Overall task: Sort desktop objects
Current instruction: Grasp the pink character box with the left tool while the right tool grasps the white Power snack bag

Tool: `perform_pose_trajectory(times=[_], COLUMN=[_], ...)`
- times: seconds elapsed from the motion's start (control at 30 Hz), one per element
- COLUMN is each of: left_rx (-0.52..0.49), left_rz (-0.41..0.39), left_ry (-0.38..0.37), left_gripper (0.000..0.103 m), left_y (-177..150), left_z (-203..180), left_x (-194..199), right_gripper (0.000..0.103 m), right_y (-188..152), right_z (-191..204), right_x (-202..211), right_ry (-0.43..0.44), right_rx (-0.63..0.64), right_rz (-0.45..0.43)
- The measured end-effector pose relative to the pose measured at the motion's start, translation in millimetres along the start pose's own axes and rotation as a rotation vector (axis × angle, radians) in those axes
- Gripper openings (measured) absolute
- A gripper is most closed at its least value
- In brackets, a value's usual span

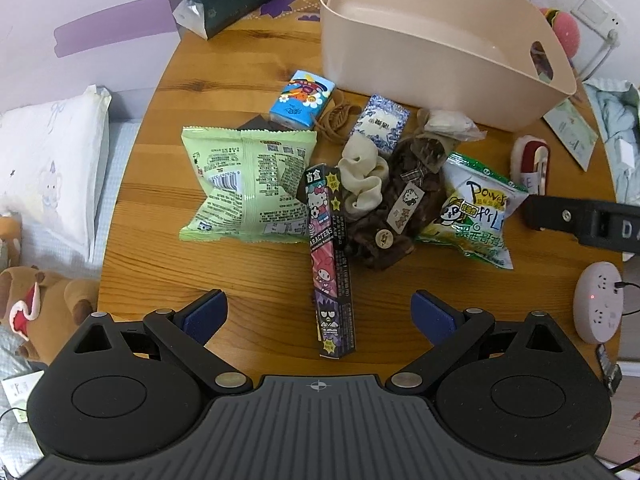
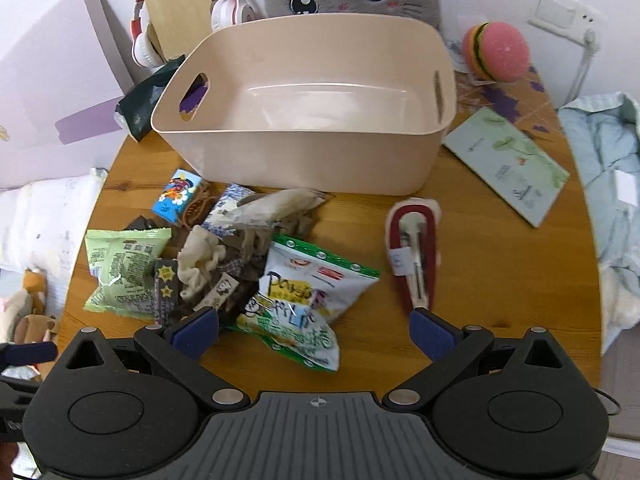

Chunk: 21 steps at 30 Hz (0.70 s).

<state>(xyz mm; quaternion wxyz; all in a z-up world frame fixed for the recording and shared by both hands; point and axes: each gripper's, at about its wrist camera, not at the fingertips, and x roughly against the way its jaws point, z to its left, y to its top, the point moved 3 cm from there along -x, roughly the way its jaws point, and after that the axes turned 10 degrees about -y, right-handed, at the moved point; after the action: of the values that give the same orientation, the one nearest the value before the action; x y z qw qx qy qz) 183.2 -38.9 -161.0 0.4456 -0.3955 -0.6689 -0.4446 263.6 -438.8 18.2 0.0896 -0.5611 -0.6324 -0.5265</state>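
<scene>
character box point(image 1: 332, 264) lies between spread left fingers point(image 1: 206, 314)

Pale pink bin point(image 2: 304, 160), light green snack bag point(image 1: 244, 184), honey-brown wood-grain table point(image 1: 248, 60)

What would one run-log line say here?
left gripper: open, empty | right gripper: open, empty | bin: empty | snacks: on table
</scene>
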Motion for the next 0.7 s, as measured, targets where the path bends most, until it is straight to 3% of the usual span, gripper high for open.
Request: perform_pose_trajectory(times=[0.17, 0.53, 0.7], left_rx=[-0.006, 0.021, 0.03], left_rz=[0.016, 0.047, 0.056], left_ry=[0.001, -0.021, -0.038], left_gripper=[0.1, 0.099, 0.09], left_y=[-1, -3, 0], left_z=[-1, 9, 16], left_x=[-12, -49, -64], right_gripper=[0.1, 0.092, 0.091], right_y=[4, 11, 19], right_z=[2, 11, 15], right_x=[-19, -61, -80], right_ry=[0.042, 0.015, 0.005], right_rx=[-0.051, -0.141, -0.236], right_rz=[0.047, 0.134, 0.201])
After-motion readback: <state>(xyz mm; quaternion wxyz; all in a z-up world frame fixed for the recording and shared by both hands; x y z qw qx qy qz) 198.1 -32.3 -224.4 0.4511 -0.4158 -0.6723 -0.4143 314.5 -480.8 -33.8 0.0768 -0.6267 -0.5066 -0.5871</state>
